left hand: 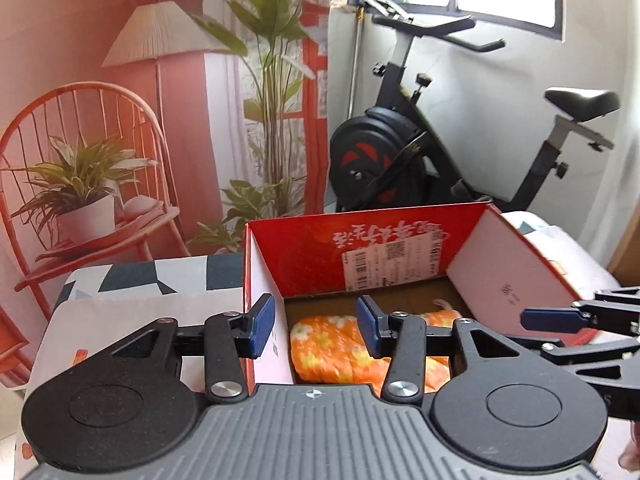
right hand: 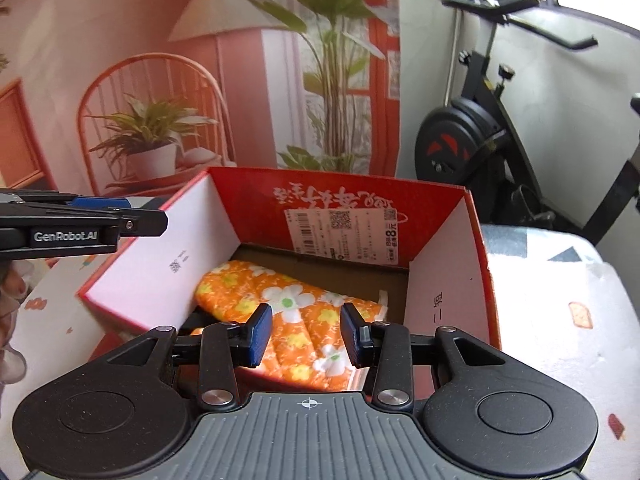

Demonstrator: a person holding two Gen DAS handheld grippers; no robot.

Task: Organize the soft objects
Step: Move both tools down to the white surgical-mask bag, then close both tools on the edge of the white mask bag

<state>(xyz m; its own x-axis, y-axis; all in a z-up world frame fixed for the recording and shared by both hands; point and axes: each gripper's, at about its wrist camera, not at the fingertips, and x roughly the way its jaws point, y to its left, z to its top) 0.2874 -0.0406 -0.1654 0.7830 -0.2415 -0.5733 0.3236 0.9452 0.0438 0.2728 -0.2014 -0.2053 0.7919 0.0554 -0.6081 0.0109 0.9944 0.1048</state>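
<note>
Pink backdrop printed with lamp, chair and potted plants behind; black exercise bike by a white wall under a window. White bed with small orange prints and a dark geometric patch near its far edge. Red cardboard box standing open on the bed. Orange floral padded cloth lying folded on the box floor. Left gripper and right gripper above the box's near edge, fingers parted, gripping nothing.
</note>
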